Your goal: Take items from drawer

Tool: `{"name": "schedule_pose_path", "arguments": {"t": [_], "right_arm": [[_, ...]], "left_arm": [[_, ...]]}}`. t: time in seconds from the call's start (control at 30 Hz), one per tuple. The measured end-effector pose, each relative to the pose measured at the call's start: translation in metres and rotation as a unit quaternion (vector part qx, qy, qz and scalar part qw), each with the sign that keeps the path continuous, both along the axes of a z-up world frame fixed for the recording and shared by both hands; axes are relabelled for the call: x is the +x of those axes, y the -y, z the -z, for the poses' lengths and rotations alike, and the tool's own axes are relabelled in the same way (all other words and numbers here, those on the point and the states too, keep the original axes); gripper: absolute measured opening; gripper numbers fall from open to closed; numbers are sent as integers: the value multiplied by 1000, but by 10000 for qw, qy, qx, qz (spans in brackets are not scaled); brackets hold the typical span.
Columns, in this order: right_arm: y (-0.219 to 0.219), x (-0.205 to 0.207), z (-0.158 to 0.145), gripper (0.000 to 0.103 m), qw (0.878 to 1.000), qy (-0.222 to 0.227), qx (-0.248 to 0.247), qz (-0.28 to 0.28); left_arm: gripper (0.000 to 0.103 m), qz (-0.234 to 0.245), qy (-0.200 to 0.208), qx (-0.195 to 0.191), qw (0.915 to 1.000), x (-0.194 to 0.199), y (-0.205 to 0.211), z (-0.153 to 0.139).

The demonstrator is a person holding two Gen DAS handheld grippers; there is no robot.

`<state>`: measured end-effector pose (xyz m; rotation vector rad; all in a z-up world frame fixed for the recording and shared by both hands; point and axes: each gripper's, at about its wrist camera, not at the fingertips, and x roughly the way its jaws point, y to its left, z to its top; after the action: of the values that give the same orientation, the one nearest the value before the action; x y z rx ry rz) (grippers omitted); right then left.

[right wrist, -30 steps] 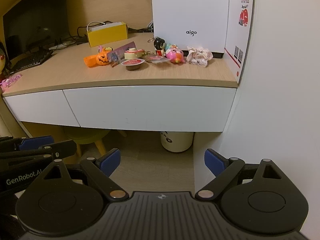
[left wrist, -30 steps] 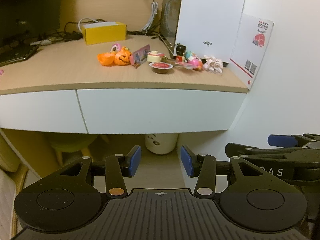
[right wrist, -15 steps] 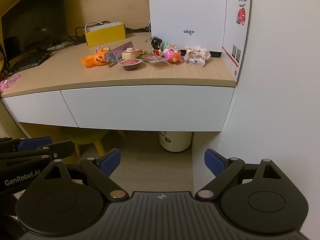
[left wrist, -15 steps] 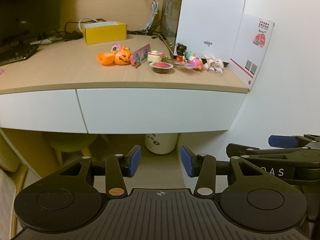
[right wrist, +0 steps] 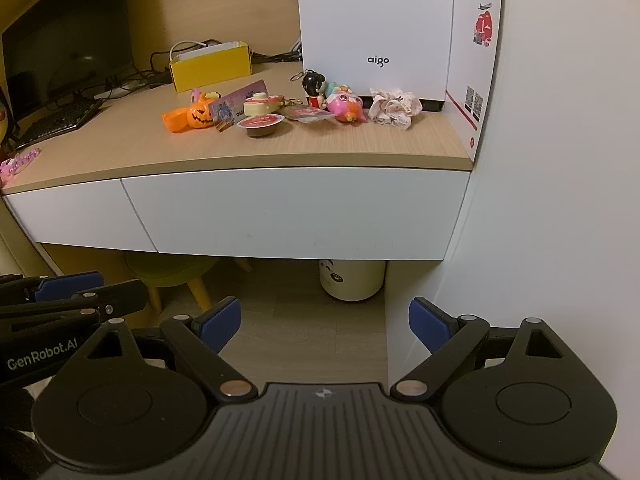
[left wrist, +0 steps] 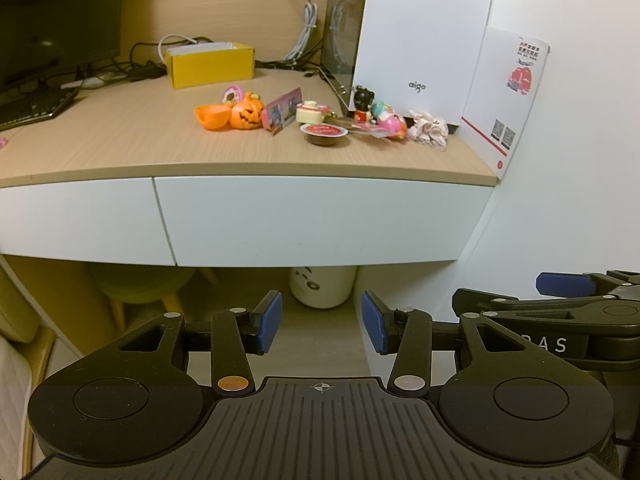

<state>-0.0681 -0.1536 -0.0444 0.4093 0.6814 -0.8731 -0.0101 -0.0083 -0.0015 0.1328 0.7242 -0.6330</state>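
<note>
A white drawer front (left wrist: 316, 220) (right wrist: 296, 212) under the wooden desktop is closed; its inside is hidden. On the desk above it lie small items: an orange pumpkin (left wrist: 247, 116) (right wrist: 200, 115), a sauce cup (left wrist: 323, 134) (right wrist: 261, 125), a pink toy (left wrist: 394, 122) (right wrist: 346, 106) and a pale scrunchie (left wrist: 428, 130) (right wrist: 394, 108). My left gripper (left wrist: 320, 326) hangs open and empty below and in front of the drawer. My right gripper (right wrist: 324, 322) is open wider, also empty, and shows at the right edge of the left wrist view.
A second drawer front (left wrist: 76, 220) sits to the left. A white aigo box (right wrist: 376, 28), a yellow box (left wrist: 210, 64), a keyboard (left wrist: 34, 106) and a monitor stand on the desk. A white wall (right wrist: 560, 200) is at the right. A cream bin (right wrist: 352, 280) and a green stool (right wrist: 172, 272) stand underneath.
Both views have shifted only slightly; the right gripper has edged a little toward the desk. Jaws and objects are unchanged.
</note>
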Motion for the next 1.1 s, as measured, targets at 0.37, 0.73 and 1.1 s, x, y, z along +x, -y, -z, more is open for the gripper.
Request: {"name": "schedule_pose_path", "arguments": {"t": [0.37,0.73,1.1], "right_arm": [[-1,1,0,92,10000,-4,9,5],[-1,1,1,92,10000,-6,6,-5],[0,0,0,92,10000,10,0,-46]], "left_arm": [[48,24,-12,-4,10000,0,-2,1],[48,24,-27,-10,10000,-1,-3,2],[48,62,-29,-11,10000,0,-4,2]]}}
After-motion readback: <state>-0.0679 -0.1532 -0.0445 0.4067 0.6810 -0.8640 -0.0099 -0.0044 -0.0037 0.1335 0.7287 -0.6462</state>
